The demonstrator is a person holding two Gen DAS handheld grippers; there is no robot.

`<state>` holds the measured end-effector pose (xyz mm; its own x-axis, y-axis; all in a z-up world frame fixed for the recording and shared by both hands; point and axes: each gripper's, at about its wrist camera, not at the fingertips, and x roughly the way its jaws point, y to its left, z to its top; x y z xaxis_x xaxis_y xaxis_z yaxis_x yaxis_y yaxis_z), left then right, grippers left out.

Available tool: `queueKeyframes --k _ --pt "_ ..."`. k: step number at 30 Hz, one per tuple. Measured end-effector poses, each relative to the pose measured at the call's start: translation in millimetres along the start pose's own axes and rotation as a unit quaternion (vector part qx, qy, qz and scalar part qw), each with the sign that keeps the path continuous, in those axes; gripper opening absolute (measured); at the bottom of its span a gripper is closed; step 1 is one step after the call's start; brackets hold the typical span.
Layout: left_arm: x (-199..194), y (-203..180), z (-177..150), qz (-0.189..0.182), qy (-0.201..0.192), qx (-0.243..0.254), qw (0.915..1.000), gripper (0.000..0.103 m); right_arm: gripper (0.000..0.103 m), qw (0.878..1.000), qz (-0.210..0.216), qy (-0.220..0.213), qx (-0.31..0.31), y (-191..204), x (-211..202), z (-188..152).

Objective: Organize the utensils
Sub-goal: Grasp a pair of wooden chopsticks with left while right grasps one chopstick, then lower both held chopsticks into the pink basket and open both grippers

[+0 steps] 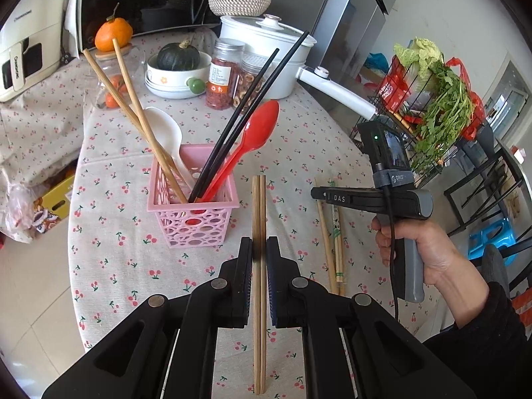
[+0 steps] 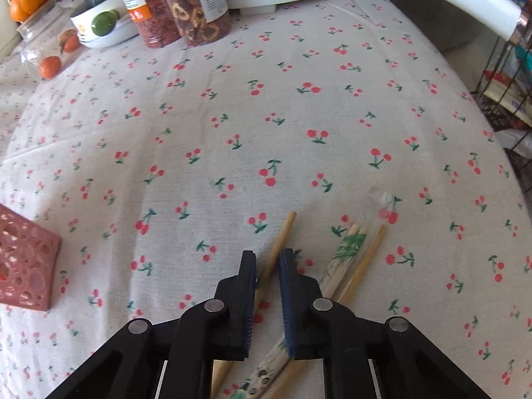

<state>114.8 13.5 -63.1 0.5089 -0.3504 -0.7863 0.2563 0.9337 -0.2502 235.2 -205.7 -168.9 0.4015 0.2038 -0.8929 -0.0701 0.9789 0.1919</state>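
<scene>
My left gripper (image 1: 259, 241) is shut on a pair of brown wooden chopsticks (image 1: 259, 206), held upright just right of the pink perforated basket (image 1: 193, 212). The basket holds a red spoon (image 1: 259, 126), a white spoon (image 1: 166, 133), black chopsticks (image 1: 252, 99) and light wooden chopsticks (image 1: 133, 106). My right gripper (image 2: 267, 256) points down at the cherry-print cloth, shut on a single wooden chopstick (image 2: 282, 236). Beside it lie paper-wrapped chopsticks (image 2: 345, 252) and another bare chopstick (image 2: 369, 252). In the left wrist view the right gripper (image 1: 316, 194) sits over that loose pile (image 1: 335, 249).
A white pot (image 1: 266, 43) with a long handle, two jars (image 1: 222, 73) and a bowl with a green squash (image 1: 176, 73) stand at the back. A wire rack of greens (image 1: 432, 99) is off the table's right edge. The basket's corner (image 2: 23, 259) shows at left.
</scene>
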Motion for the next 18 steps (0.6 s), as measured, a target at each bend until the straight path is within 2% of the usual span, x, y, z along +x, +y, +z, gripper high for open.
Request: queueKeyframes --k 7,10,18 --pt "-32 -2 -3 0.011 -0.04 0.012 0.9991 0.008 0.006 0.994 0.066 -0.077 -0.041 21 -64 -12" --pt "-46 -2 -7 0.016 -0.058 0.017 0.9981 0.008 0.006 0.989 0.072 -0.115 -0.064 32 -93 -24" --pt "-84 2 -14 0.014 -0.102 0.018 0.9945 0.007 0.006 0.977 0.087 -0.171 -0.095 42 -156 -52"
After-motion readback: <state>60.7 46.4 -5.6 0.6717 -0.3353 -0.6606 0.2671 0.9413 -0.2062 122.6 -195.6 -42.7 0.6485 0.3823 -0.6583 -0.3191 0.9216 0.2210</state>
